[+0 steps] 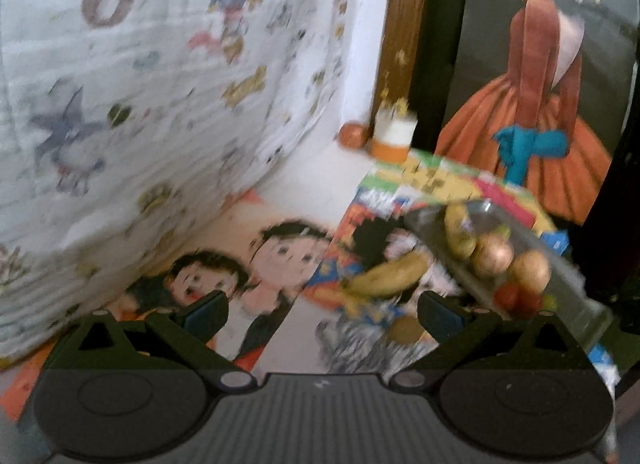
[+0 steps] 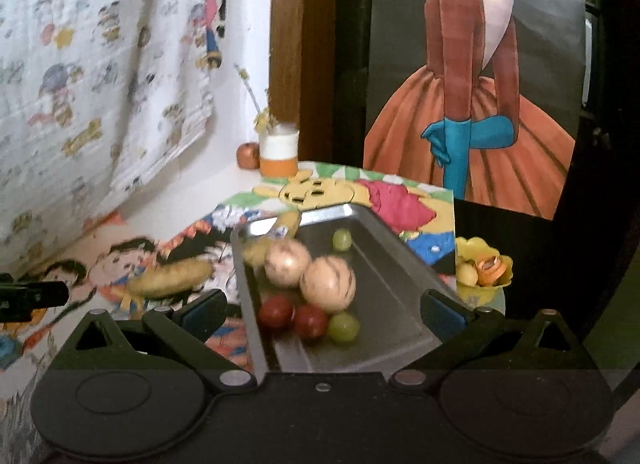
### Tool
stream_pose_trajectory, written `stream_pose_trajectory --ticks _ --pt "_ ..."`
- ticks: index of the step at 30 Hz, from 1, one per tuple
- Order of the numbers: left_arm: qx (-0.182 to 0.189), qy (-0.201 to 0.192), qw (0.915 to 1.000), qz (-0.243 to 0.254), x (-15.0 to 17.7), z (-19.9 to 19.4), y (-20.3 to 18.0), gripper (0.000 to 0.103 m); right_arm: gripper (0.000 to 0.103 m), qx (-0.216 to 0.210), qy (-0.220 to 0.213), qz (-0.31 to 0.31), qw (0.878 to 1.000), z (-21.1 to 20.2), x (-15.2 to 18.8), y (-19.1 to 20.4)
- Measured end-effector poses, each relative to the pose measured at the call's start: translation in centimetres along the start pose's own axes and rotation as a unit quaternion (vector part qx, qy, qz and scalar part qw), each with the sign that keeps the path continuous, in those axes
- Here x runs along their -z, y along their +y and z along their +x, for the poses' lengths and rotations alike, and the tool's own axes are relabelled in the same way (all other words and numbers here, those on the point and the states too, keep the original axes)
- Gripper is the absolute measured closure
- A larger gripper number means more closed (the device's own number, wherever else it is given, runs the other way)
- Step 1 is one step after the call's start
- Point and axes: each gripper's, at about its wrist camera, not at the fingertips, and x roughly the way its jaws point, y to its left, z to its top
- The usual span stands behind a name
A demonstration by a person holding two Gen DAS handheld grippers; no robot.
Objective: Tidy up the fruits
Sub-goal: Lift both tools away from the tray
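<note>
A metal tray (image 2: 394, 264) holds two pale striped round fruits (image 2: 328, 284), two red cherry tomatoes (image 2: 276, 312), two green grapes (image 2: 343, 327) and a banana (image 2: 288, 223) at its far end. In the left wrist view the tray (image 1: 576, 284) sits at the right. One banana (image 2: 170, 278) lies loose on the cartoon mat left of the tray; it also shows in the left wrist view (image 1: 388, 274). A brown round fruit (image 1: 404, 330) lies near it. My right gripper (image 2: 324, 314) is open over the tray's near end. My left gripper (image 1: 322, 310) is open and empty, just short of the loose banana.
A cartoon-print cloth (image 1: 160, 83) hangs at the left. An orange-and-white cup (image 2: 279, 153) and a small orange ball (image 2: 248, 155) stand at the back. A yellow bowl (image 2: 486, 268) with peels sits right of the tray. A painting (image 2: 472, 83) leans behind.
</note>
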Motion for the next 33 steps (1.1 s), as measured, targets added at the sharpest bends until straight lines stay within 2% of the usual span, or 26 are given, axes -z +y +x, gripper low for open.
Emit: stream_pose_trajectory --ticks 5,9,14,22,33 --pt "-0.015 0.034 0.9993 0.011 1.1 -0.2 1.1 0.0 0.001 0.003 0.025 -0.018 1.0 -1.2 1.0 0.9" --pt "-0.008 0.045 0.9989 0.006 1.6 -0.7 1.7 0.0 0.001 0.011 0.052 -0.015 0.998 -2.0 1.8 1.7" --pt "-0.001 0.053 0.9985 -0.008 1.8 -1.4 2.6 0.0 0.001 -0.022 0.098 -0.003 0.995 -2.6 3.2 3.1" --pt "-0.024 0.088 0.9953 -0.033 2.5 -1.1 4.2 0.0 0.001 -0.027 0.116 -0.016 0.993 -3.7 3.6 4.7" --pt "-0.037 0.104 0.9929 -0.043 2.6 -0.7 5.2 0.0 0.001 -0.075 0.137 -0.018 0.988 -3.0 3.4 7.3"
